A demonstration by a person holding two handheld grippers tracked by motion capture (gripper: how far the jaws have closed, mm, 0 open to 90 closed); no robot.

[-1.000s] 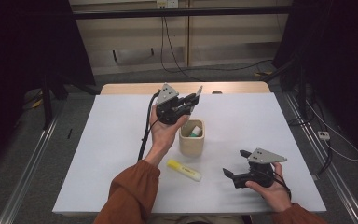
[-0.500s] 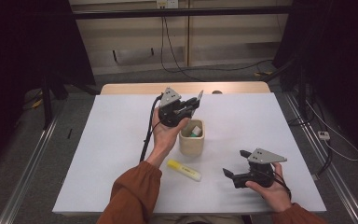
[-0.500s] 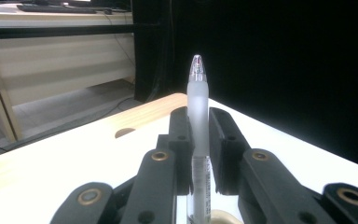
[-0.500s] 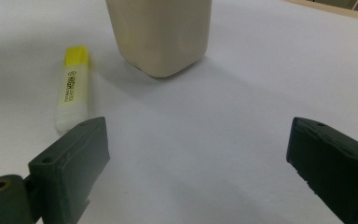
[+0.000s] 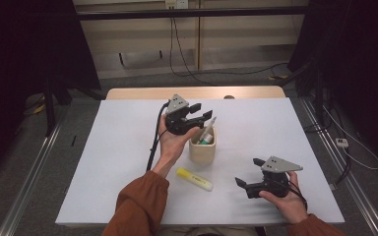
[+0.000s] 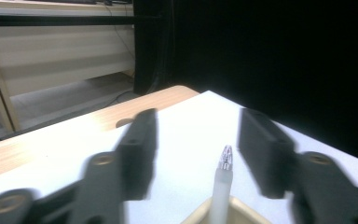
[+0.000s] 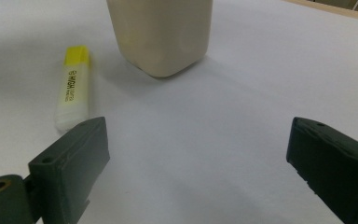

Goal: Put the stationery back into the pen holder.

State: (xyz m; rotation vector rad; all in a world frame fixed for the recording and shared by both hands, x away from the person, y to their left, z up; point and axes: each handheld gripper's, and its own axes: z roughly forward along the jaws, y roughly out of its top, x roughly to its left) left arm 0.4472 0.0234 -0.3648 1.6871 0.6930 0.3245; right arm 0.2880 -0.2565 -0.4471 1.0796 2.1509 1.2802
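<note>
The left gripper (image 5: pixel 197 114) is held above the far rim of the beige cup (image 5: pixel 202 145), which stands upright near the middle of the white table (image 5: pixel 118 147). Its fingers (image 6: pixel 140 140) are spread wide and grip nothing. In the left gripper view, the tip of a white pen (image 6: pixel 223 182) rises from the cup into the gap between the two fingers, touching neither. In the high view the same pen leans toward the far right corner of the cup, and a green-and-white object (its type cannot be determined) lies inside the cup beside it.

The right gripper (image 5: pixel 248 174) is held low over the near right part of the table, well apart from the cup and pointing left. Its fingers (image 7: pixel 74 154) are also wide apart and hold nothing; bare table surface lies between them in the right gripper view.

A yellow highlighter (image 5: pixel 194 179) lies flat on the table just in front of the cup, between the person's left forearm and the right gripper. Its cap end points toward the cup; its body carries black lettering. It touches neither the cup nor either gripper.
</note>
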